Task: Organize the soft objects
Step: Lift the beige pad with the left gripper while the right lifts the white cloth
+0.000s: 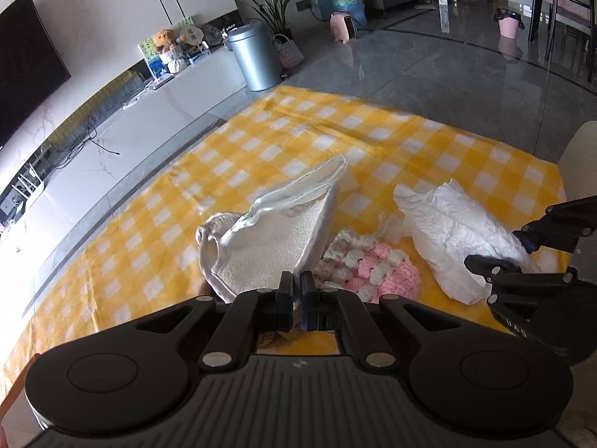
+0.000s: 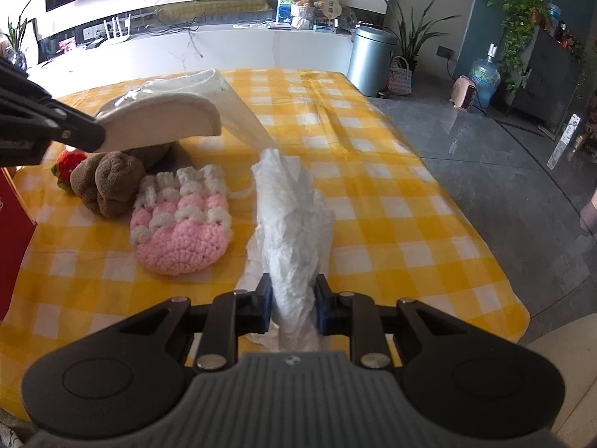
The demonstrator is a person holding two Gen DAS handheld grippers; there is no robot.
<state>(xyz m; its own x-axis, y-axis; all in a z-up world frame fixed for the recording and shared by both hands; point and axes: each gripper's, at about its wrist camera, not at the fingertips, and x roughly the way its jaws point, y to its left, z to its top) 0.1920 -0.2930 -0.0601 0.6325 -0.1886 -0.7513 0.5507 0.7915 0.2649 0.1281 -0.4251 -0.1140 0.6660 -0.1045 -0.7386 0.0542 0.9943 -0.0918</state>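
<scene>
A: Over the yellow checked cloth (image 2: 373, 194), what is each claw doing?

B: Using the pink and white crochet pouch (image 2: 181, 224) as the marker: the left gripper (image 1: 296, 287) sits above its near-left edge with its pads pressed together on a corner of a white terry pouch (image 1: 268, 246); that pouch hangs in the air above the crochet pouch's left side, its clear plastic face (image 1: 298, 190) turned up and away

A: And the other one?

B: The right gripper (image 2: 293, 298) is to the right of the crochet pouch; its blue pads (image 2: 265, 298) are closed in on the near end of a crumpled white diaper (image 2: 294, 231), squeezing it narrow; the diaper runs away from the claw along the crochet pouch's right side, close by it; whether its far end rests on the cloth I cannot tell

A: Anything else near the crochet pouch?

B: From the right wrist camera, a brown plush lump (image 2: 108, 183) lies just beyond its far-left corner, touching or nearly so; a red knitted piece (image 2: 69, 166) sits further left of that, against the plush; a red box edge (image 2: 11, 231) stands well left of the crochet pouch at the cloth's border

A: And beyond the cloth?

B: Far behind the crochet pouch, on the floor past the cloth's far-right corner, stands a grey metal bin (image 2: 371, 59)
</scene>
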